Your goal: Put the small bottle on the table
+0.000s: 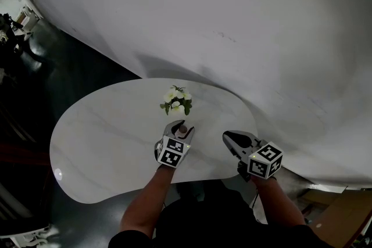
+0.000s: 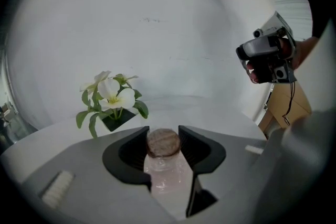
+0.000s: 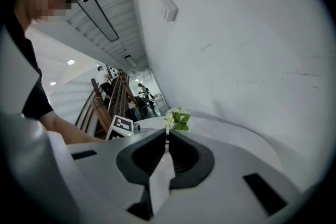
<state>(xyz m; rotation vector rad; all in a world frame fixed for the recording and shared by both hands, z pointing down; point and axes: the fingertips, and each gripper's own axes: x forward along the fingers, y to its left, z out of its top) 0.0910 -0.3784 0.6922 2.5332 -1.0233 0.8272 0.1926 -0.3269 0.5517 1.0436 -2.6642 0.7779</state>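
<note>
- Btwn jaws of L gripper point(image 2: 163, 131): small bottle point(image 2: 167, 173), clear w/ pinkish tint, brown cork point(image 2: 163, 142) on top.
- Placed just in front of the flower sprig point(image 1: 176, 100), on the person's side of it.
- Gripped high, about cork level. Pressed from both sides by the jaws as far as visible, no gap seen. Jaws fairly wide apart around it.
- Def. over the table point(image 1: 99, 142). Can't tell whether base rests on the top or hangs just above it.
- R gripper point(image 3: 167, 132): pinched shut, nothing btwn jaws. Parked right of the sprig and nearer the person, apart from the bottle.
- Risk 1 (judgement): letting go w/ base not flat on top → tips, rolls on the smooth surface, maybe off the edge on the person's side of the sprig.
- Risk 2: held so near its top → could swing or lean in the grip. Set down tilted = same topple.
- Risk 3: pulling back w/ jaws only partly spread → snags cork, drags bottle over.
- Risk 4: nudging fwd during release → bumps the sprig, close behind, and shoves it or knocks it over.
- Risk 5: moving R gripper in w/o need → clips bottle from the side away from the sprig's left.
- Count: 1 small bottle, 1 cork, 1 flower sprig, 1 table, 2 grippers.
</note>
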